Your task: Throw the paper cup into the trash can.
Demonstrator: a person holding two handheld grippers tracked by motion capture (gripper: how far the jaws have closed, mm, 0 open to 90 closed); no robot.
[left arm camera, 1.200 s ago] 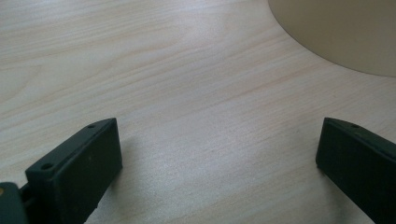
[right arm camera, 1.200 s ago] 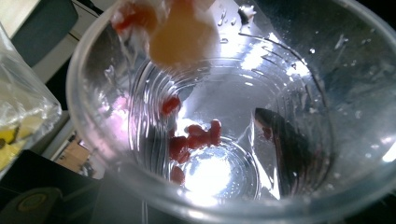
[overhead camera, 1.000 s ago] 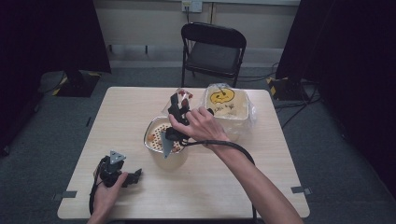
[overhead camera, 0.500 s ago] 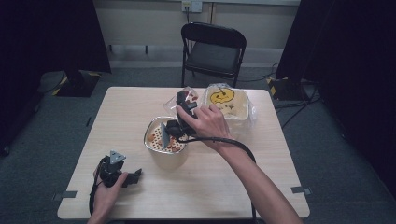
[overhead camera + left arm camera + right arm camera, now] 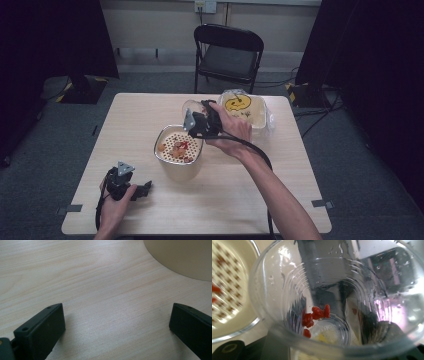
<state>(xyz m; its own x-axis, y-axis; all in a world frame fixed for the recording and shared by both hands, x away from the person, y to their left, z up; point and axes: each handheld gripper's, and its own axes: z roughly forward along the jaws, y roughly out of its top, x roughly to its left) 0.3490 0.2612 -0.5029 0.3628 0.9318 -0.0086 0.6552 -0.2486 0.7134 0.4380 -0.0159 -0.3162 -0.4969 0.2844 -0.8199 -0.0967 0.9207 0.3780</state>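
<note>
At the lower left of the high view, the left hand-held gripper [image 5: 145,188] is rested on the pale wooden bench [image 5: 280,200], its jaws spread wide with nothing between them; in the left gripper view only bare wood grain is seen between the jaws, with the curved side of the cream pot [image 5: 185,257] at the upper right. At the frame's centre, that cream pot [image 5: 179,167] is seen with a perforated strainer insert [image 5: 181,144] carrying small red and brown pieces. Just right of it, a clear plastic cup [image 5: 192,107] is clamped in the right hand-held gripper [image 5: 196,116] and tilted toward the strainer. In the right gripper view, red berries [image 5: 317,315] are seen clinging near the cup's [image 5: 274,290] bottom. The cup is judged light, thin-walled and easily crushed, so a gentle hold on its side wall is advised. At the upper right, a lidded container with a smiley face [image 5: 245,107] is seen.
</note>
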